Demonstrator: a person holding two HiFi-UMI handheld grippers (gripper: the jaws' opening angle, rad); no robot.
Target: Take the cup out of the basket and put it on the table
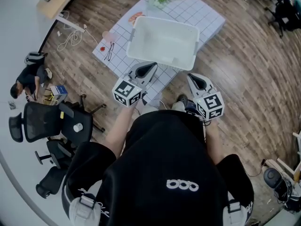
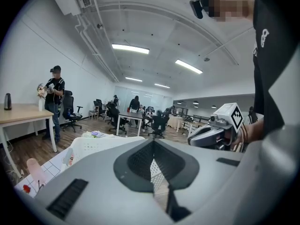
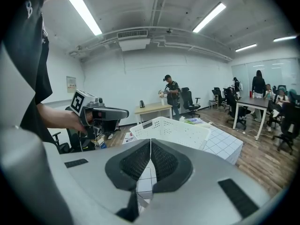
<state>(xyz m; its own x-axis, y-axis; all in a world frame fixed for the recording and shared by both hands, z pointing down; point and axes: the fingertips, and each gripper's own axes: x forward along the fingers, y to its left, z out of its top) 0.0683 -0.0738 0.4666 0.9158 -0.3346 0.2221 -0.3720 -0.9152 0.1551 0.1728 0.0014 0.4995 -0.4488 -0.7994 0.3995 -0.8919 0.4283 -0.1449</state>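
I hold 2 grippers low in front of me. The left gripper has its jaws pressed together on nothing, and its own view shows the pads meeting. The right gripper is likewise closed and empty. Both point at the near rim of the white basket, close to it but not touching. The pink cup stands outside the basket on the gridded surface, to the basket's left and apart from it. It also shows in the left gripper view. The surface's near edge lies under the left gripper. Wooden floor opens to the right and office chairs crowd the left.
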